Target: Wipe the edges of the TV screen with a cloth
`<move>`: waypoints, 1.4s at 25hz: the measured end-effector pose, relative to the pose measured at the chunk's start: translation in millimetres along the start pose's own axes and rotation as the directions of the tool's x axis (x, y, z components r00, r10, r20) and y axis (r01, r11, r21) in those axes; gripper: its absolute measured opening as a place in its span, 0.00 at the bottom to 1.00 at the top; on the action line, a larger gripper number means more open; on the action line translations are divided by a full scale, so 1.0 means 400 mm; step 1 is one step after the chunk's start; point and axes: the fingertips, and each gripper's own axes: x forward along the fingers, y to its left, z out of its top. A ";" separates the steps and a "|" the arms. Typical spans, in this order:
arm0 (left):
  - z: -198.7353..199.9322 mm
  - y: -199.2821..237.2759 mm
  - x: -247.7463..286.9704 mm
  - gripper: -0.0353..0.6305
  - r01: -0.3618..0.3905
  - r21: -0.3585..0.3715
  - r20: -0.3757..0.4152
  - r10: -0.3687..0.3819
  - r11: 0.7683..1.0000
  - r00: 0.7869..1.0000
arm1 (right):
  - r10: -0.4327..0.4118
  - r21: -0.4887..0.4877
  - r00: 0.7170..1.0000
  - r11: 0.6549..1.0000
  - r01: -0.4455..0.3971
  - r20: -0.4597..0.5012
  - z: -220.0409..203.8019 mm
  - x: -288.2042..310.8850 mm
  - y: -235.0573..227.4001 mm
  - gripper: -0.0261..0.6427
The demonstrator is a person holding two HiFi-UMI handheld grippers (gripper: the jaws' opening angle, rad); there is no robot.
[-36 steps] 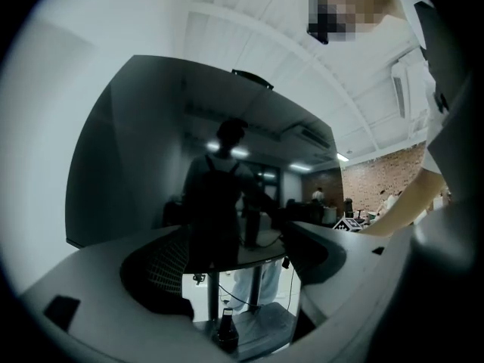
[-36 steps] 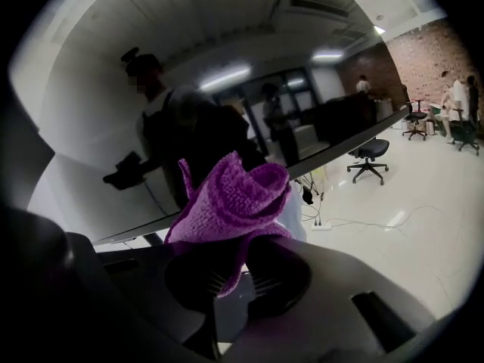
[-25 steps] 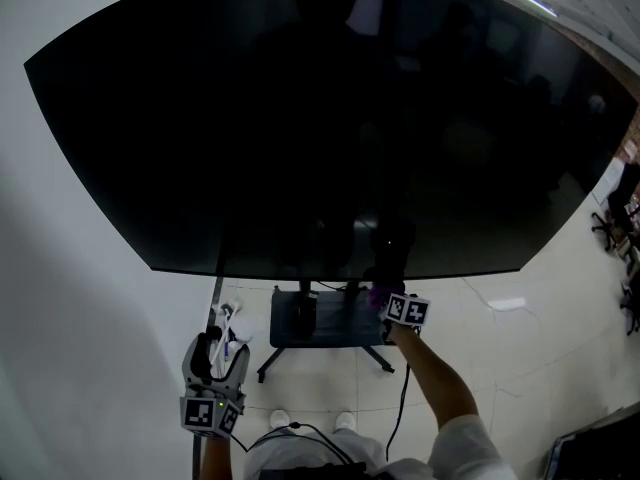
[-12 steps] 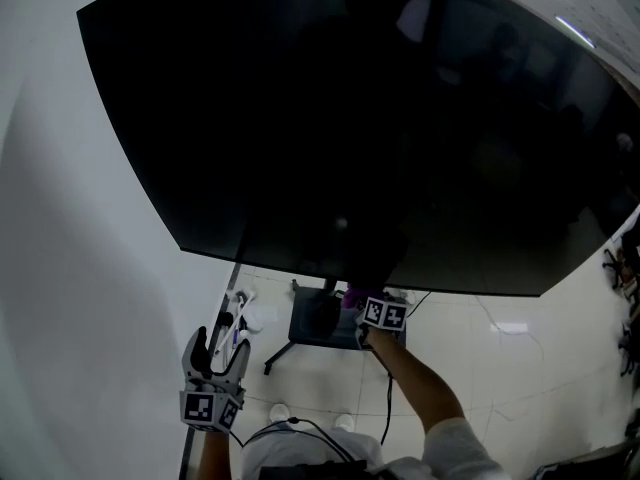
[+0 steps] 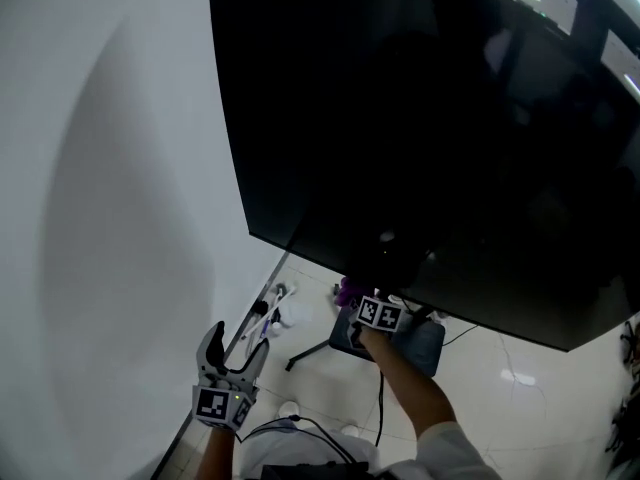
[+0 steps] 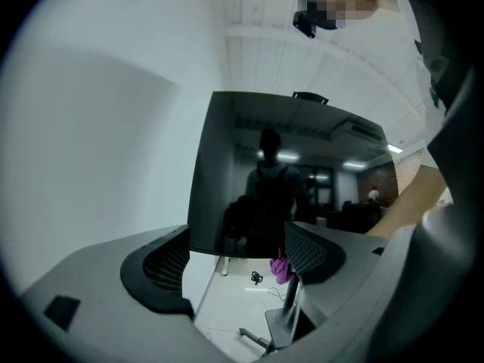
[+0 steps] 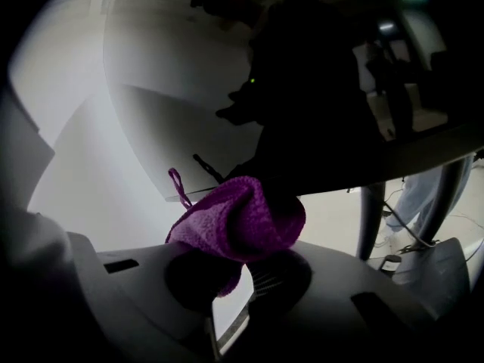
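Note:
A large black TV screen [image 5: 420,138] fills the head view's upper right; its lower edge runs from the left corner down toward the right. My right gripper [image 5: 352,293] is shut on a purple cloth [image 5: 346,291] and holds it up against that lower edge. In the right gripper view the bunched cloth [image 7: 238,221] sits between the jaws, touching the dark screen [image 7: 333,112]. My left gripper [image 5: 232,346] hangs low at the left, open and holding nothing. The left gripper view shows the screen [image 6: 265,180] ahead and the cloth [image 6: 281,267] small under it.
A white wall [image 5: 110,188] stands at the left, close to the screen's left edge. Below the screen is a dark stand base [image 5: 405,340] with legs on pale floor tiles [image 5: 500,388]. A white object with cables [image 5: 275,313] lies by the wall.
The head view has swung, so the screen's left edge and lower left corner now sit mid-frame. The right gripper with the cloth stays at the lower edge. The left gripper stays low.

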 end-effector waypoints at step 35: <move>0.031 0.290 -0.199 0.61 -0.290 0.011 0.000 0.290 0.957 0.957 | 0.297 -0.121 0.953 0.945 -0.303 -0.066 0.137 0.489 0.775 0.12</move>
